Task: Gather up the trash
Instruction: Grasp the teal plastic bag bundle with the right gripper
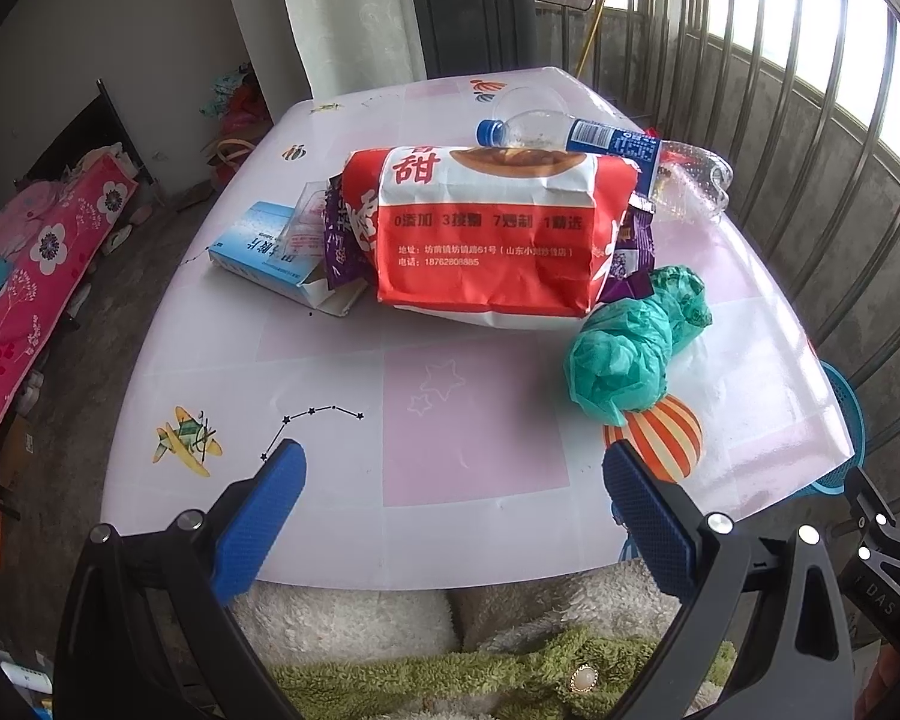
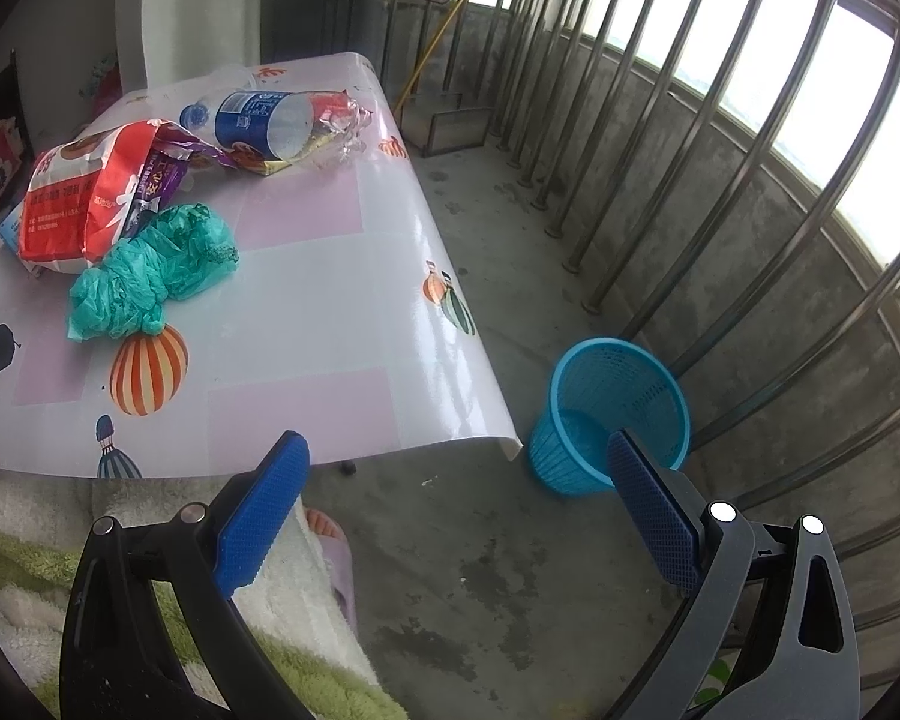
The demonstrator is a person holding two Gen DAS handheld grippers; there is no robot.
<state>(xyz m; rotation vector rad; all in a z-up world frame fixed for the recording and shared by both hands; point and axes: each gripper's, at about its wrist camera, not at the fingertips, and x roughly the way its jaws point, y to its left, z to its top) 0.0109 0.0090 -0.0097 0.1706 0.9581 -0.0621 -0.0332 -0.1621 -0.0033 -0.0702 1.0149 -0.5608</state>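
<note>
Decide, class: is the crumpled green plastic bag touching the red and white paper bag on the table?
Touching. In the right wrist view the green plastic bag presses against the lower edge of the red and white paper bag, with no tabletop visible between them.

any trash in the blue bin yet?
No: in the right wrist view the blue bin on the floor shows only its bare mesh inside.

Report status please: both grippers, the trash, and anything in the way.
Left gripper open, empty, over table. Right gripper open, empty, beside blue basket on floor. Trash untouched: green bag, red bag, bottle. Nothing in the way.
</note>
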